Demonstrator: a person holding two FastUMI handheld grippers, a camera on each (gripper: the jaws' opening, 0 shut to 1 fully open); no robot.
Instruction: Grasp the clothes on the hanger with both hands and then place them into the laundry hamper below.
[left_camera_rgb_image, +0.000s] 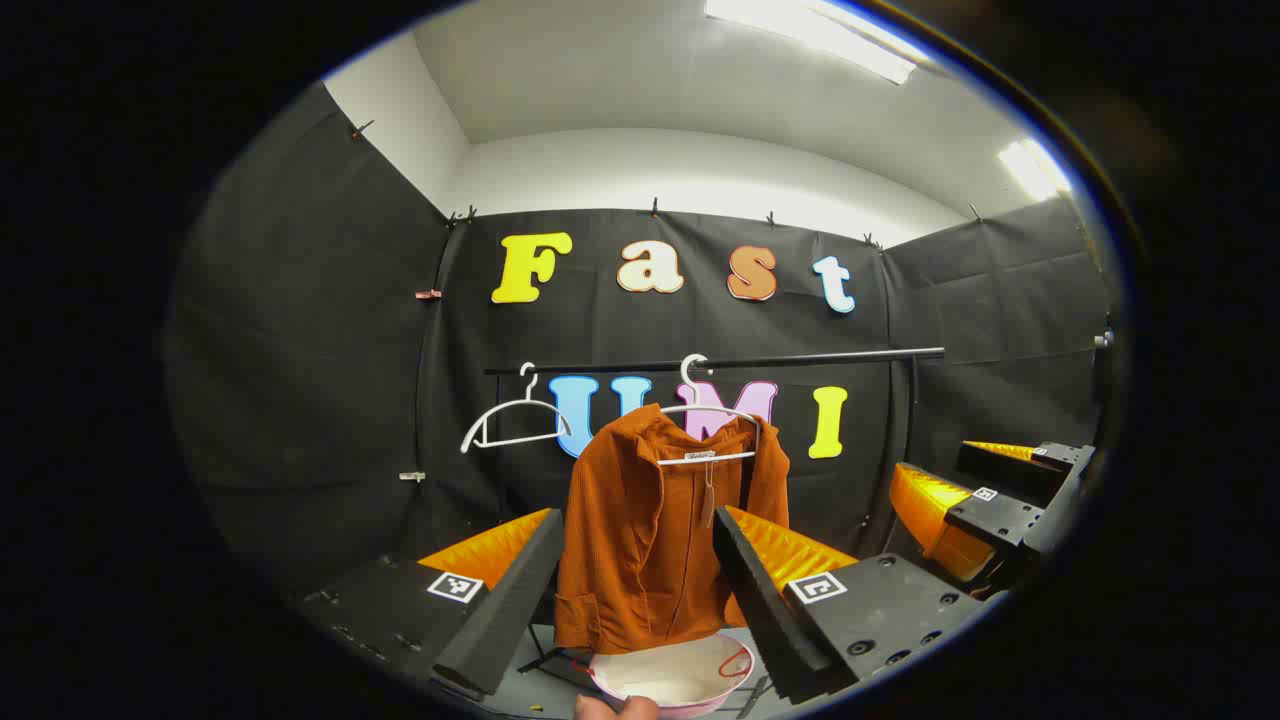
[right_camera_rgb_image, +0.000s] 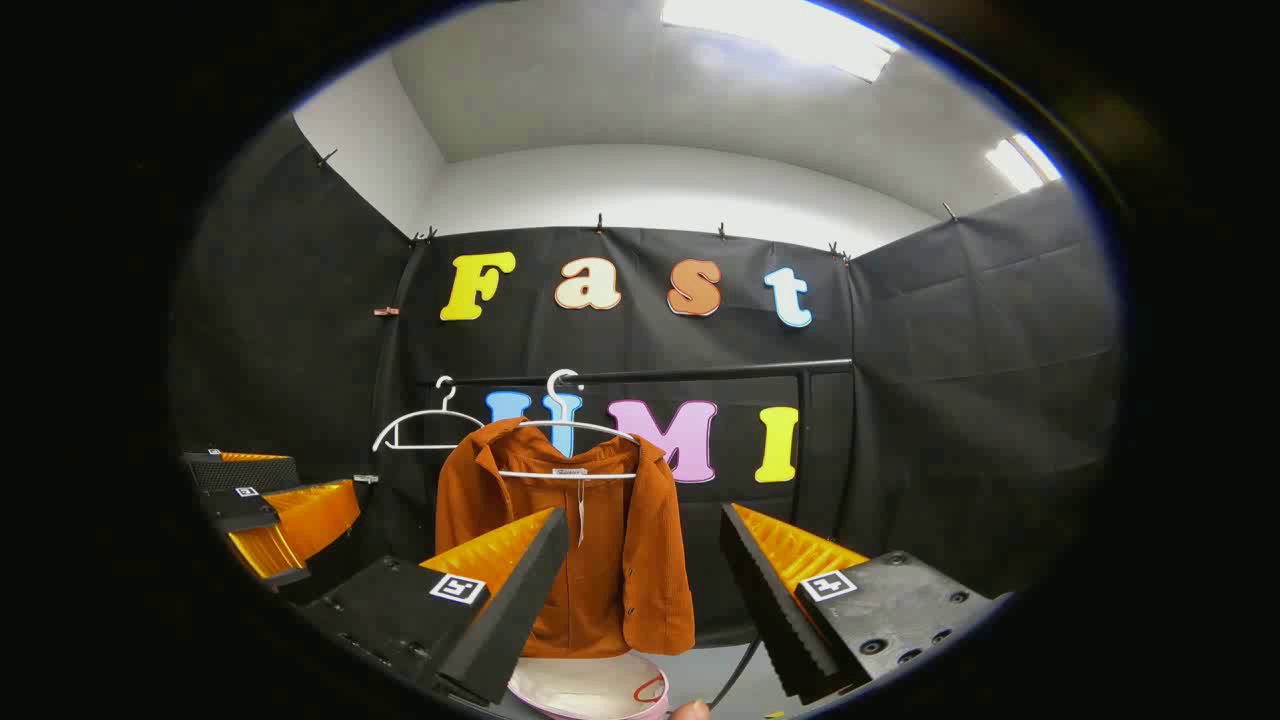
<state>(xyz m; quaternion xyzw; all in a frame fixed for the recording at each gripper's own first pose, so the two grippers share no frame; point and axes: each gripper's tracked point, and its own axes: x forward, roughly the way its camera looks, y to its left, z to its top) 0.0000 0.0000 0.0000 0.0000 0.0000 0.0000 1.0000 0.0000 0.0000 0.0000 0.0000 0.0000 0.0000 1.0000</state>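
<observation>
Nearest, the left gripper (left_camera_rgb_image: 632, 590) and the right gripper (right_camera_rgb_image: 640, 600) both hang in the air with jaws spread wide, holding nothing. Just beyond and below them sits the pale laundry hamper (left_camera_rgb_image: 672, 676). Farther back, the rust-orange shirt (left_camera_rgb_image: 655, 535) hangs on a white hanger (left_camera_rgb_image: 706, 408) from the black rail (left_camera_rgb_image: 760, 361); an empty hanger (left_camera_rgb_image: 512, 420) hangs to its left.

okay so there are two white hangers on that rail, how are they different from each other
The left hanger is bare; the right hanger carries the rust-orange shirt. The left hanger hangs tilted, while the right hanger sits about level. Both are white, thin, and hooked over the same black rail, above the hamper.
</observation>
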